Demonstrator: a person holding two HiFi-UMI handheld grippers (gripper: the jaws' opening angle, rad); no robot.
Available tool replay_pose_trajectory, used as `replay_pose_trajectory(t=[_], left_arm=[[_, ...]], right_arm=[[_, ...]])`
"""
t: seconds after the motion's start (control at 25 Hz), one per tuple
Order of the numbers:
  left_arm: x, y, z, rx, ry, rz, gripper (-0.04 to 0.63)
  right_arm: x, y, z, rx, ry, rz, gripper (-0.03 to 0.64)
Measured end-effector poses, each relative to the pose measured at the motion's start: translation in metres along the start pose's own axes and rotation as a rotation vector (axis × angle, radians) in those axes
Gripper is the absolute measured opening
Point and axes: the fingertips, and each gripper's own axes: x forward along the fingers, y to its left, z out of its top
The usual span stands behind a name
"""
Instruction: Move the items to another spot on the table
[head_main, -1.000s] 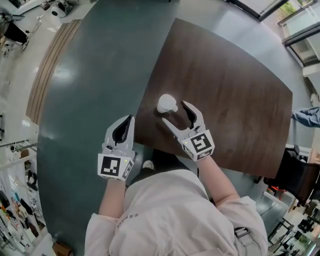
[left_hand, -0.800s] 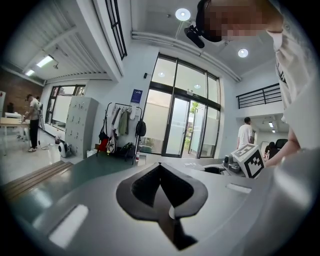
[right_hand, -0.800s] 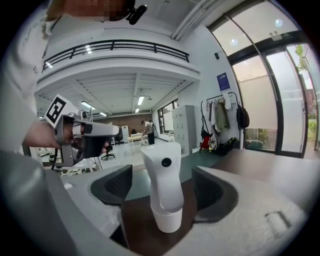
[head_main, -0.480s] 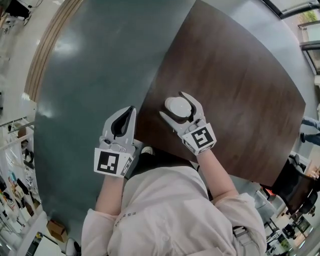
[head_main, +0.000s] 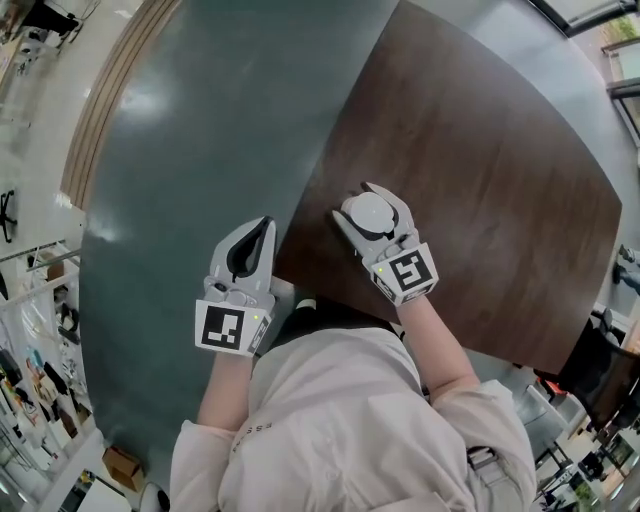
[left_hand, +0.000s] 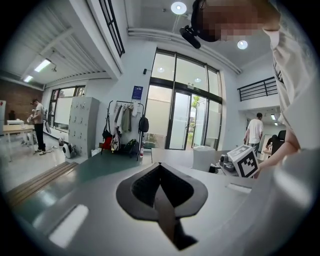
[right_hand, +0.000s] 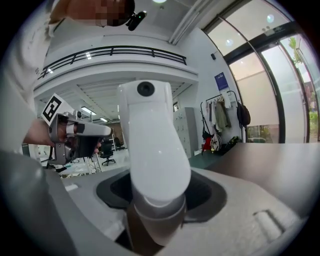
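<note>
The white item (head_main: 370, 213) stood upright on the dark brown table (head_main: 480, 180), close to the table's near edge and toward its left corner as the head view showed it. The right gripper (head_main: 353, 200) reached in over that edge. Its jaws had just been closing, and they lay against the item on both sides. In the right gripper view the item (right_hand: 152, 150) filled the gap between them: a tall, smooth white body with a small dark dot near its top and a grey collar lower down. What kind of thing it was could not be told. The left gripper (head_main: 258, 232) hung off the table, beside its left edge and above the green floor (head_main: 180, 150). Its jaws were pressed together on nothing, as the left gripper view (left_hand: 160, 172) showed. By these pictures the task was at its first step: the grasp looked made or nearly made, but the item's base seemed to rest on the wood, so lifting it, carrying it across the table and setting it down all remained. No other item showed on the table.
</note>
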Motion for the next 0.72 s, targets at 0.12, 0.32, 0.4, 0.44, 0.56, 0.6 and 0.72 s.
replay_pose_trajectory(t=[0.12, 0.32, 0.4, 0.44, 0.56, 0.6, 0.72], left_arm=[[-0.002, -0.003, 0.013, -0.012, -0.026, -0.013, 0.017], [-0.010, -0.018, 0.040, 0.000, -0.074, -0.059, 0.017], [-0.016, -0.026, 0.050, 0.008, -0.095, -0.083, 0.017], [-0.021, -0.030, 0.055, 0.013, -0.105, -0.095, 0.017], [-0.035, -0.049, 0.066, 0.037, -0.136, -0.144, 0.017], [-0.041, -0.057, 0.068, 0.047, -0.145, -0.168, 0.017], [-0.062, -0.083, 0.072, 0.092, -0.170, -0.244, 0.017]], right_arm=[[-0.012, 0.003, 0.012, -0.015, -0.002, -0.022, 0.249], [-0.039, 0.019, 0.056, -0.079, -0.042, -0.043, 0.249], [-0.052, 0.026, 0.073, -0.092, -0.061, -0.066, 0.249], [-0.060, 0.029, 0.083, -0.092, -0.075, -0.079, 0.249], [-0.091, 0.041, 0.101, -0.071, -0.113, -0.114, 0.249], [-0.102, 0.046, 0.104, -0.053, -0.123, -0.125, 0.249], [-0.137, 0.063, 0.114, -0.024, -0.165, -0.178, 0.249]])
